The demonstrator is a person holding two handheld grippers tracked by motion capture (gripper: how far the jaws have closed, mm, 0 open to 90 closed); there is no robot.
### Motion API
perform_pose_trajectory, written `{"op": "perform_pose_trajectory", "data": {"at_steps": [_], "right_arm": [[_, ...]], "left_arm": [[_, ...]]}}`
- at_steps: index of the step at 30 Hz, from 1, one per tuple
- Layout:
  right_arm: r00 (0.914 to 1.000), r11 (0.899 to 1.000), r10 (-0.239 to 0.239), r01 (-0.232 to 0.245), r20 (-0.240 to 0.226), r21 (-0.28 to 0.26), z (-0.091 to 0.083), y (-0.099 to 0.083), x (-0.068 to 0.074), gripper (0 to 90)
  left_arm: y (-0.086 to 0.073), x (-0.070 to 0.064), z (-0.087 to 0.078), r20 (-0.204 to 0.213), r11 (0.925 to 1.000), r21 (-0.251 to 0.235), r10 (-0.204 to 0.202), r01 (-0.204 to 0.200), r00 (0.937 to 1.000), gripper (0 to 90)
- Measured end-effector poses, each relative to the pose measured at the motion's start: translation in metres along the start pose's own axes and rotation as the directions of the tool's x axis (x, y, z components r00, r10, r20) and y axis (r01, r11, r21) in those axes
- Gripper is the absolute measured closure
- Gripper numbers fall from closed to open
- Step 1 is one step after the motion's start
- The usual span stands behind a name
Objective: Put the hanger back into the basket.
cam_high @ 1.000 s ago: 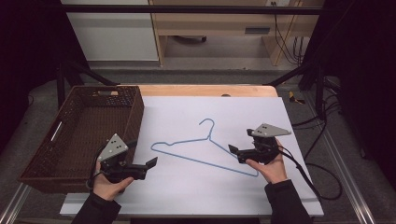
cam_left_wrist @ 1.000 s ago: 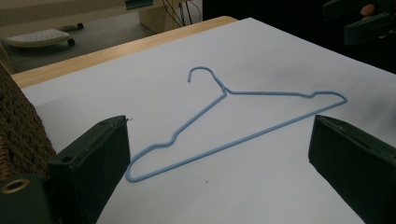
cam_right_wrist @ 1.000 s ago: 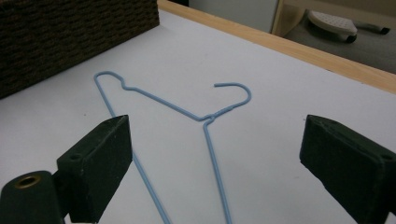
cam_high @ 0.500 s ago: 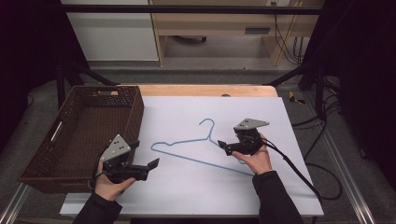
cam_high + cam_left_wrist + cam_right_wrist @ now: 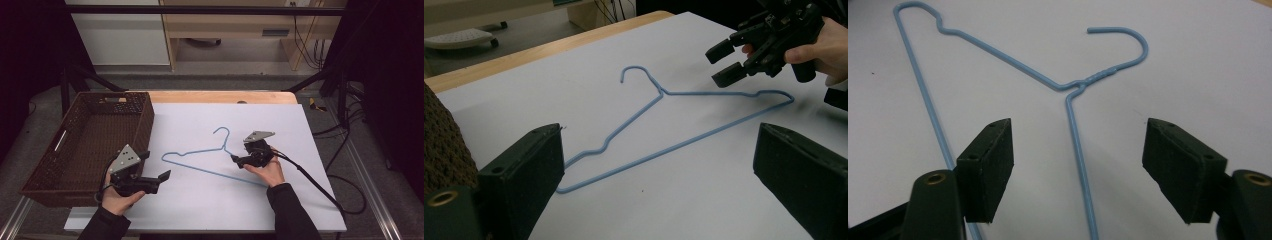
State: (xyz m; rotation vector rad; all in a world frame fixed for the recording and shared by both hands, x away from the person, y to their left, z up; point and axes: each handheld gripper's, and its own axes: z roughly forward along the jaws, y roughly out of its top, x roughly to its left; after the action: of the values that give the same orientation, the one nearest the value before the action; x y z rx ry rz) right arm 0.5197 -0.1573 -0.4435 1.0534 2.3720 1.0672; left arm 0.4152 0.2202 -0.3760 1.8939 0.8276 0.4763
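A light blue wire hanger (image 5: 223, 145) lies flat on the white sheet (image 5: 210, 210), hook pointing to the far side. My right gripper (image 5: 235, 159) hovers open just right of the hanger's neck, over its right arm. In the right gripper view the open jaws straddle that arm of the hanger (image 5: 1078, 86), with the right gripper (image 5: 1078, 170) low above the sheet. My left gripper (image 5: 157, 164) is open near the hanger's left corner, holding nothing. The left gripper view shows the whole hanger (image 5: 664, 91) between the wide-open jaws of the left gripper (image 5: 659, 165), and the right gripper (image 5: 724, 62) beyond it.
A dark brown wicker basket (image 5: 145, 115) stands at the table's left, close to my left hand; its wall (image 5: 444, 145) edges the left gripper view. The right gripper's cable (image 5: 320, 187) trails off the sheet to the right. A wooden table edge (image 5: 220, 96) runs along the far side.
My right gripper has moved left and forward, from the hanger's right end to just beside its neck. The left gripper has barely shifted. The hanger has stayed put.
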Motion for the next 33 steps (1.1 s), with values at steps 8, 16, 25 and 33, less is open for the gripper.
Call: {"op": "perform_pose_trajectory", "data": {"at_steps": [8, 16, 25, 33], "right_arm": [[1.0000, 0.999, 0.000, -0.001, 0.009, 0.041, 0.011, -0.007, -0.003, 41.5], [0.9999, 0.998, -0.010, 0.009, 0.009, 0.066, 0.017, -0.009, -0.004, 57.5], [0.9999, 0.994, -0.011, 0.012, -0.009, 0.105, 0.023, -0.011, -0.001, 69.6], [0.9997, 0.989, -0.022, 0.023, -0.007, 0.143, 0.027, -0.013, 0.000, 76.5]], "left_arm": [[0.000, -0.001, 0.003, 0.006, 0.9999, 0.010, 0.007, -0.007, 1.0000, 5.9], [-0.001, -0.002, 0.005, 0.009, 0.9998, 0.017, 0.006, -0.006, 0.9999, 5.9], [-0.002, -0.002, 0.005, 0.012, 0.9999, 0.017, 0.003, -0.003, 0.9999, 6.2], [-0.002, -0.002, 0.006, 0.010, 0.9998, 0.020, 0.006, -0.006, 0.9999, 6.3]]}}
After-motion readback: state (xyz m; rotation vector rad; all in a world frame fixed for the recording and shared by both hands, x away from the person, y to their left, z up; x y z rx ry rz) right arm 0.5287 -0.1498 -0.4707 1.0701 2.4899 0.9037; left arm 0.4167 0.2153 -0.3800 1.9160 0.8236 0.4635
